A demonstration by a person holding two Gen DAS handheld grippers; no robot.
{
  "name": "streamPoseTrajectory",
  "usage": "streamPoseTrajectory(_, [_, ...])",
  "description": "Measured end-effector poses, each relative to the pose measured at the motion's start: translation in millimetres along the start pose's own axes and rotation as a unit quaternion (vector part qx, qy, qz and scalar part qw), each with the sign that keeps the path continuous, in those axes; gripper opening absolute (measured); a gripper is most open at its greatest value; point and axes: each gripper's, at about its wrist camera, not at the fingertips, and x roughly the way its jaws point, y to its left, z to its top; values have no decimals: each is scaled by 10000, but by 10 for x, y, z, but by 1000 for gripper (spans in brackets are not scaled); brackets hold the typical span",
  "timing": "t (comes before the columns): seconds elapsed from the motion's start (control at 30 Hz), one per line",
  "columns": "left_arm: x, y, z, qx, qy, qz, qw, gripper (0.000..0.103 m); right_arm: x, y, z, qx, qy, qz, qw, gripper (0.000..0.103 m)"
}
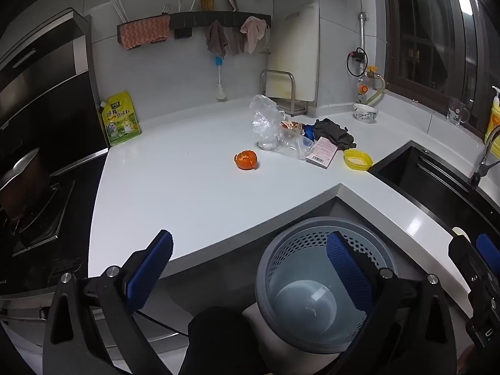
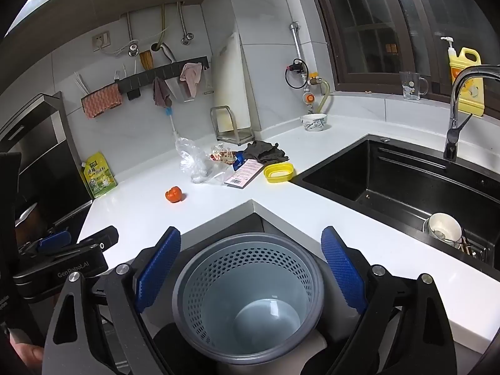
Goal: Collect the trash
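A grey perforated waste bin stands on the floor in the counter's inner corner, with nothing in it. On the white counter lie an orange peel, a crumpled clear plastic bottle, a snack wrapper, a pink card and a yellow lid. My left gripper is open over the counter edge and bin. My right gripper is open above the bin. Neither holds anything.
A dark cloth lies behind the trash pile. A black sink with dishes is at the right, a stove with a pot at the left. A yellow seasoning pouch leans on the wall. A bowl sits by the window.
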Motion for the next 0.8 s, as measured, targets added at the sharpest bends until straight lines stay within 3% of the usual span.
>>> streamPoseTrajectory(0.8, [-1,-65,-7,20,-16,-11,10000,97,25,-54,44,-12,-24,9,10000,87])
